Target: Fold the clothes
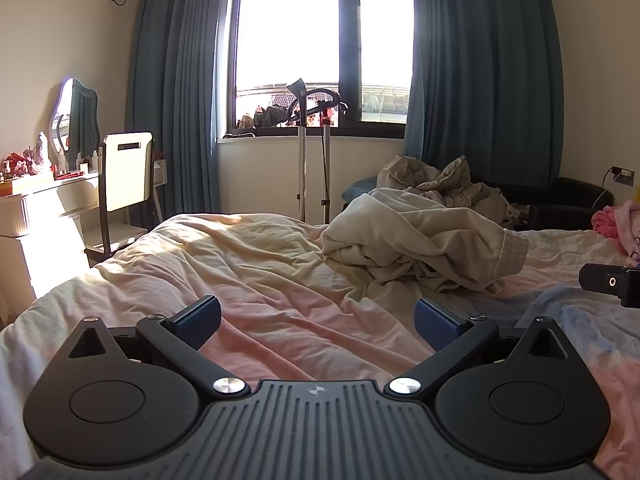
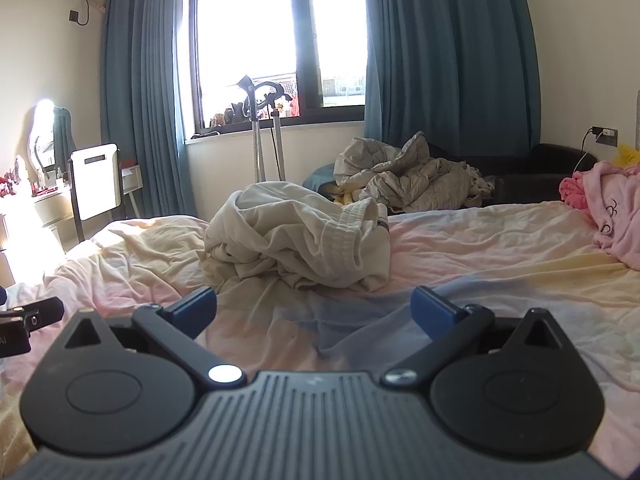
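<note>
Both tools, left tool (image 1: 316, 322) and right tool (image 2: 314, 310), are hanging open and empty; the cream sweatshirt (image 2: 300, 236) is sitting bunched mid-bed (image 2: 500, 248), looking soft and floppy, so I'd be grabbing its ribbed hem (image 2: 348, 232).

We look low across the bed (image 1: 260, 264) from both wrists toward the window (image 2: 280, 40), side by side, sharing the cream heap (image 1: 420, 240) ahead, nearer in the right view.

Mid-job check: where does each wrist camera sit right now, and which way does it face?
Left wrist: low over the pastel bedsheet, facing the window; open left gripper in front, crumpled cream garment ahead-right, right gripper's tip at the right edge.
Right wrist: beside it, same heading; open right gripper, garment ahead-left.
Shared: garment, blue curtains, window.
</note>
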The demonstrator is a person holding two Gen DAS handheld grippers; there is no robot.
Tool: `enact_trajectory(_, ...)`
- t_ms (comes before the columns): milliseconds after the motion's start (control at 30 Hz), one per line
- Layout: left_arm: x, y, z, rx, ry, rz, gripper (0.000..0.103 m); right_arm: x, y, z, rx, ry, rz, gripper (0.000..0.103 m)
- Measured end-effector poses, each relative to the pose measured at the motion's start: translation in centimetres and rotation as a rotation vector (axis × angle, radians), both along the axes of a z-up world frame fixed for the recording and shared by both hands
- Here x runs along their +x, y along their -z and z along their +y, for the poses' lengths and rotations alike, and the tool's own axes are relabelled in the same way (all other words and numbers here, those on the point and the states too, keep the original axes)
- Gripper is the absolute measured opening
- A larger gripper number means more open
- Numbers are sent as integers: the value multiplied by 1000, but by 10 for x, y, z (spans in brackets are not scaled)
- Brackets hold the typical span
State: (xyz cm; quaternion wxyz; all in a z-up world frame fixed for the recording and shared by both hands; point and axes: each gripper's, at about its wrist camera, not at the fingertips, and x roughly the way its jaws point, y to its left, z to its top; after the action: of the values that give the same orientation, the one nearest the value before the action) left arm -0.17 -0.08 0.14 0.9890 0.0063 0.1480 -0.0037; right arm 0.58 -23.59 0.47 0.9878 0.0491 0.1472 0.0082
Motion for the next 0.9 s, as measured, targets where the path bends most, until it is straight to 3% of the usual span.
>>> enact_trajectory(600, -2, 1, 0, -4, 12, 3, 103, 1, -4, -3, 9, 21, -6, 103)
enact_trajectory(900, 3, 8, -6, 42, 7, 30, 103, 11, -11, -10, 38, 43, -14, 103)
